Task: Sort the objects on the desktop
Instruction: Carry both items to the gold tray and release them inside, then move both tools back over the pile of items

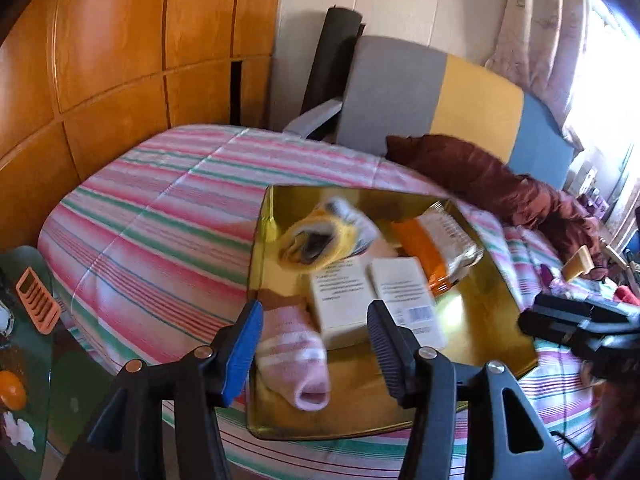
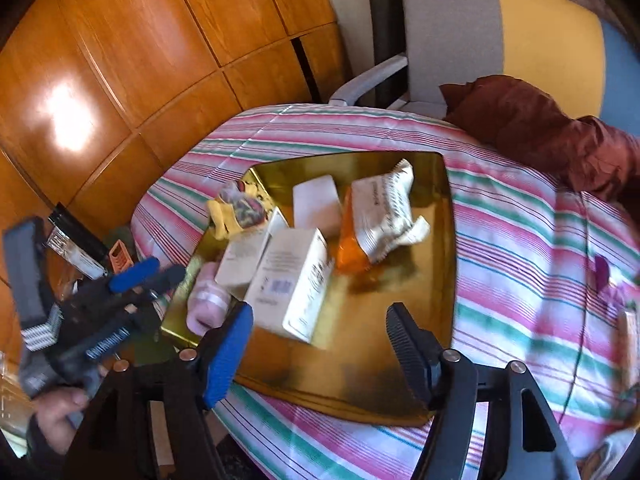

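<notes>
I see both my claws, left gripper [image 1: 314, 344] and right gripper [image 2: 320, 344], spread wide and empty over the shiny gold square tray [image 2: 400, 340]; inside it a fuzzy pink sock [image 1: 296, 356] lies beside white cardboard boxes [image 1: 376, 300].

- The gold tray [image 2: 436, 280] lay flat on the striped bedcover.
- A pink-and-white sock [image 1: 294, 354] lay at the tray's near-left corner.
- A yellow sock [image 1: 316, 236] sat bunched at its far-left corner.
- Two white boxes [image 2: 288, 280] lay mid-tray, side by side.
- An orange-and-white packet [image 2: 380, 220] lay crumpled toward the tray's far-right side.
</notes>
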The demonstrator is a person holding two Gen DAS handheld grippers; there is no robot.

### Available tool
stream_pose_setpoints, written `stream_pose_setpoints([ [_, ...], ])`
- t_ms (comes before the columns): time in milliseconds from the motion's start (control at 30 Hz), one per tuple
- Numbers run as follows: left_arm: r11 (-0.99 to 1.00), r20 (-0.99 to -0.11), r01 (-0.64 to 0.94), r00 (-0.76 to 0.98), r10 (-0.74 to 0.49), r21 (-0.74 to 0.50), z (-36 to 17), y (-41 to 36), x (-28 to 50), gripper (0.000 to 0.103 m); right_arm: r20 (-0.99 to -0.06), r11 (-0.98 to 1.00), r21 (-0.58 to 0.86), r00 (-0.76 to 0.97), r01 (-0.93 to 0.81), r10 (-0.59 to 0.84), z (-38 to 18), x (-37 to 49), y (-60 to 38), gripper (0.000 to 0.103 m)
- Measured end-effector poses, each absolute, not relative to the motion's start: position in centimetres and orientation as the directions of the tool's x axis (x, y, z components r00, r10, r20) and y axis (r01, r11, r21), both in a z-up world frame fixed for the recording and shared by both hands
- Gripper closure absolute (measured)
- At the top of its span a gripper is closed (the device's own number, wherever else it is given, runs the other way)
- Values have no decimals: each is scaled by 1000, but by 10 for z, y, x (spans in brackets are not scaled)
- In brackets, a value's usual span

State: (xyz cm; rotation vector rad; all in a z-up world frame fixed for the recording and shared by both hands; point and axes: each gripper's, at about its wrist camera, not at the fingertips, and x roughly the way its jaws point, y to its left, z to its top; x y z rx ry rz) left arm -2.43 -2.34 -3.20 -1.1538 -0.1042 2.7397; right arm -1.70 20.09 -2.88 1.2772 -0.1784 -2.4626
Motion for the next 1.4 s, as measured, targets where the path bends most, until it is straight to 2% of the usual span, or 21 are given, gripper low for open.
stream_pose_setpoints([
  [67, -982, -686, -139, -703, 188, -126, -24, -18, -19, 48, -764, -932, 264, -536, 247, -358, -29, -9, 206, 26],
  [567, -974, -681, -218, -704, 200, -61, -15, 33, 6, 48, -744, -972, 112, -631, 205, -219, -22, 36, 234, 15],
  [933, -934, -708, -345, -635, 308, -97, -21, 70, 11, 48, -750, -986, 151, -643, 66, -158, -26, 55, 291, 14],
  [1100, -917, -713, -395, -626, 316, -60, -24, 89, 16, 48, -763, -985, 171, -634, -15, -122, -31, 66, 325, 10],
  [1400, -876, -725, -475, -571, 384, -89, -28, 111, 15, 48, -785, -965, 199, -618, -169, -54, -31, 92, 394, 10],
])
